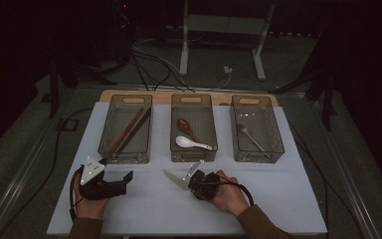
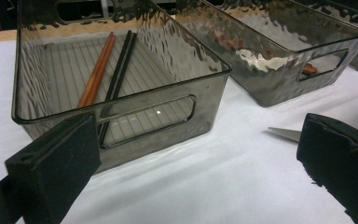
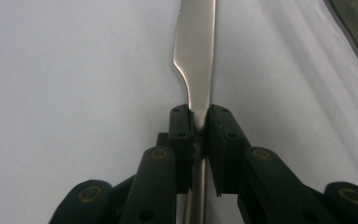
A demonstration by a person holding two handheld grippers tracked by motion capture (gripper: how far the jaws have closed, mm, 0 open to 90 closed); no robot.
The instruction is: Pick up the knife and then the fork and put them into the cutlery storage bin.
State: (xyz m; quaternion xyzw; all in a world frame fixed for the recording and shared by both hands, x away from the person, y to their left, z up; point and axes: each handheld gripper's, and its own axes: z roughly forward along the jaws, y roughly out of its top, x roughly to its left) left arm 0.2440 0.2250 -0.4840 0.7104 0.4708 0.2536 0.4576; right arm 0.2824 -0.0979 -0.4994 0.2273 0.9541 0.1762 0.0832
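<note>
The right claw (image 3: 198, 122) is clenched on a knife (image 3: 196, 56), whose blade runs straight ahead of it along the white surface (image 3: 74, 70). The left claw (image 2: 186, 154) is released, holding nothing, and the knife's tip (image 2: 284, 134) lies just beside its right pad.

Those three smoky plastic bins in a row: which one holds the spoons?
The middle smoky clear plastic bin: it holds a white spoon and a dark red spoon. The left bin has chopsticks; the right bin a metal fork.
</note>
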